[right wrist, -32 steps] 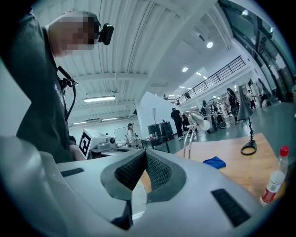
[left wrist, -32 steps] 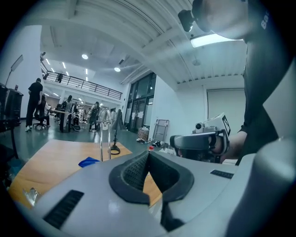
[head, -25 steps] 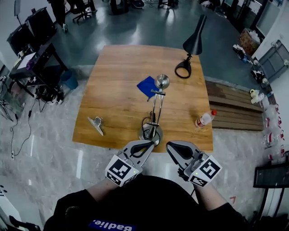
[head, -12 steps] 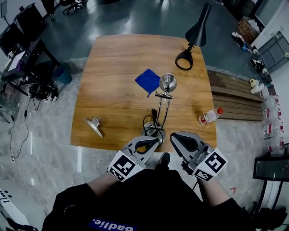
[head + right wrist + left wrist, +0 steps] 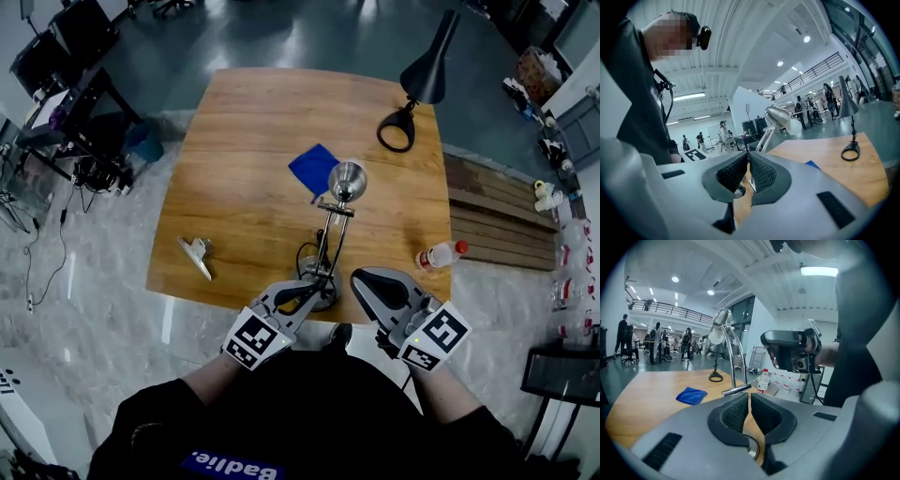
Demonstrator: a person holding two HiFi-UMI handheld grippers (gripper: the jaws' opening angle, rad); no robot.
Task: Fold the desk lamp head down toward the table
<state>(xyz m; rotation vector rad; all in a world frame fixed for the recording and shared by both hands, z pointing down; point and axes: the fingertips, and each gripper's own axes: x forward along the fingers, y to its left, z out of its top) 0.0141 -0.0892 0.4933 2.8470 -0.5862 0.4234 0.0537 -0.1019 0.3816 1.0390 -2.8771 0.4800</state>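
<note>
A chrome desk lamp stands near the table's front edge, with its round base (image 5: 319, 292) under two thin arms (image 5: 330, 239) that rise to a shiny head (image 5: 347, 179). My left gripper (image 5: 302, 294) is shut and empty, its tip just in front of the base. My right gripper (image 5: 364, 284) is also shut and empty, just right of the base. In the left gripper view the lamp head (image 5: 720, 327) rises beyond the shut left gripper (image 5: 749, 398). In the right gripper view the head (image 5: 780, 116) shows above the shut right gripper (image 5: 747, 160).
On the wooden table (image 5: 244, 122) lie a blue cloth (image 5: 314, 167) behind the chrome lamp, a black desk lamp (image 5: 415, 97) at the far right corner, a plastic bottle (image 5: 441, 253) on its side at the right edge, and a metal clip (image 5: 196, 255) at the left.
Both grippers have moved forward to the table's front edge. The left one has sunk until its tip overlaps the lamp base. Both stay shut.
</note>
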